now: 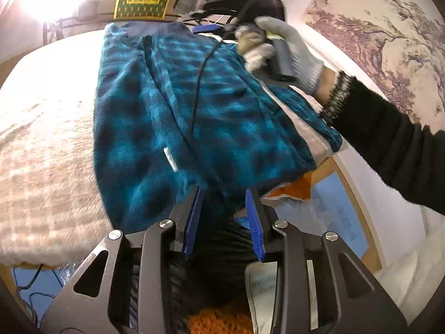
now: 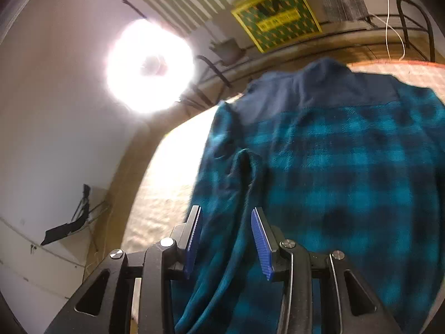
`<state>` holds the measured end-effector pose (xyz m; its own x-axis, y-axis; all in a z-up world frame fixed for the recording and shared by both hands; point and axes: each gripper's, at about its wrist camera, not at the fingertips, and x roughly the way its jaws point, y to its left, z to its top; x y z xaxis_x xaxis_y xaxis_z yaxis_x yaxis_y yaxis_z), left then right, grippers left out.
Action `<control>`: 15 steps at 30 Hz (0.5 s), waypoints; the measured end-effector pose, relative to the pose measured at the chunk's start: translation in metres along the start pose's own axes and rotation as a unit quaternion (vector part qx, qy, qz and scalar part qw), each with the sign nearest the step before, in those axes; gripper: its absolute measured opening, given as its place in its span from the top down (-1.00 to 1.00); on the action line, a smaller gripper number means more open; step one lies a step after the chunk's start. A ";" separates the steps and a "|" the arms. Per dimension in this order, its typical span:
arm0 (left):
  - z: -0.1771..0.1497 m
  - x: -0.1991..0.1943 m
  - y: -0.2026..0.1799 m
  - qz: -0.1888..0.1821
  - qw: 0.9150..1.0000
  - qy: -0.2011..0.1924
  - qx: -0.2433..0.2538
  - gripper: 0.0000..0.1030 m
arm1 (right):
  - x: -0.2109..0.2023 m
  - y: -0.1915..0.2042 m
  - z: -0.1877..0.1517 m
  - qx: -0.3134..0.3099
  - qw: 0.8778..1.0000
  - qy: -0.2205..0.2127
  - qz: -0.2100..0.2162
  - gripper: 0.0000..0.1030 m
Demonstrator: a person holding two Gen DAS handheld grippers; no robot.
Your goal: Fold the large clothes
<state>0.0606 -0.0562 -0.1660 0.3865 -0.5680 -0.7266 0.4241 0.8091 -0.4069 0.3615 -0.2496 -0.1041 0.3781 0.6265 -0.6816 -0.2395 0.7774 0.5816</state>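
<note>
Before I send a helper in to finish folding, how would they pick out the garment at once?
Look at the wide bed with the pale fuzzy blanket. Lying across it is a big fleece shirt, checked in teal and black, with a plain dark blue collar and shoulder panel at its far end. It is the only blue checked thing on that pale cover.

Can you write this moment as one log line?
step: folding | item: blue-and-black checked fleece jacket on cream blanket | left gripper: open | right gripper: open

Left wrist: I look close down over the fuzzy teal-and-black plaid fleece jacket [image 1: 172, 128] from its hem.
Right wrist: close, facing its collar.
Shared: I see that jacket.
</note>
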 end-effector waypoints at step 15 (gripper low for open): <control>-0.031 -0.065 0.047 0.051 0.994 -0.062 -0.075 0.39 | -0.129 0.047 -0.122 -0.074 0.996 -0.021 0.038 0.24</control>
<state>0.0296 0.0235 -0.1551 0.5229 -0.4884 -0.6986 0.2542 0.8716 -0.4191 0.1921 -0.2871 -0.0431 0.3902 0.6832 -0.6173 -0.3966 0.7297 0.5569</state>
